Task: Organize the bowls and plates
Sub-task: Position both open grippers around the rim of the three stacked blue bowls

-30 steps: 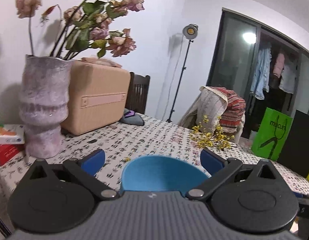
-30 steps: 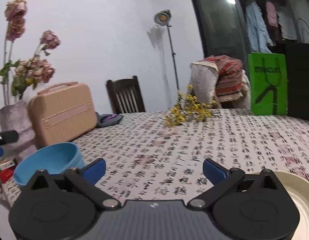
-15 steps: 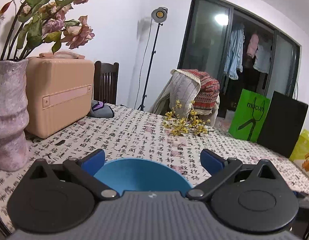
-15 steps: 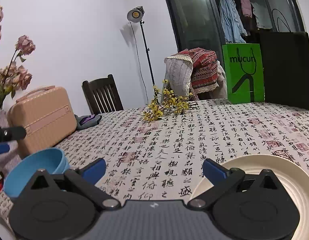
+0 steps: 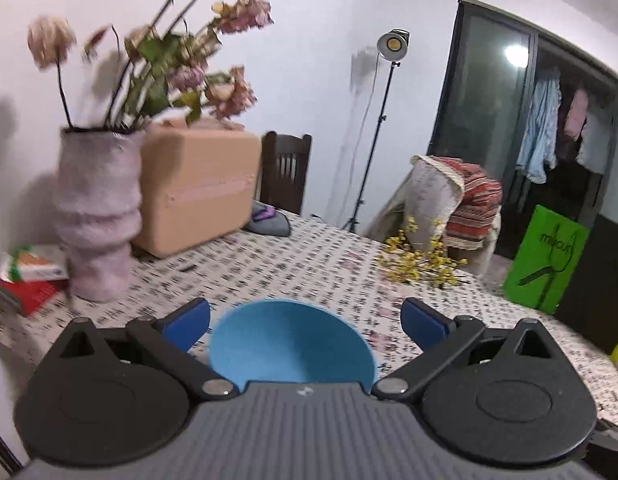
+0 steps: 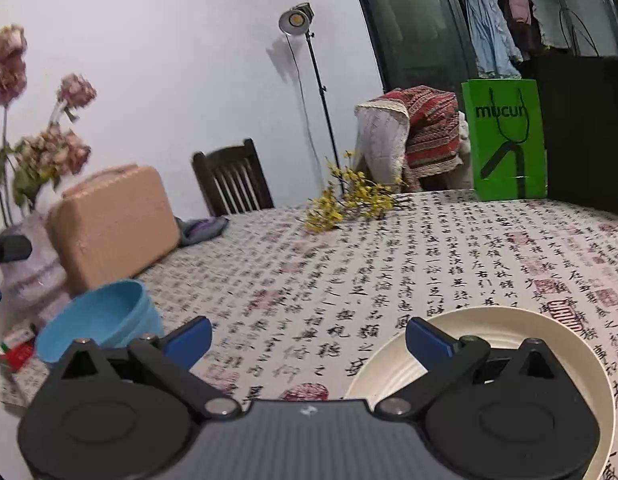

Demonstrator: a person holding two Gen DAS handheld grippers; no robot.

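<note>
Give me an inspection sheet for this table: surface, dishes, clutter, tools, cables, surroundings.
Surface: round table under a white cloth printed with black calligraphy.
Job's things: light blue round bowl near the table's left edge; cream round ribbed plate, front right.
Clutter: mauve ridged vase of dried flowers, tan hard case, yellow flower sprigs, grey pouch, small cartons.
Tools: left tool open, bowl between its fingers; right tool open, one finger over the plate.
Cables: cord hanging down the lamp stand.
Surroundings: dark wooden chair, green paper bag, hanging clothes.

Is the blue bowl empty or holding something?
Empty as far as visible: the blue bowl shows only bare blue interior in both wrist views, though the left claw body hides its bottom.
</note>
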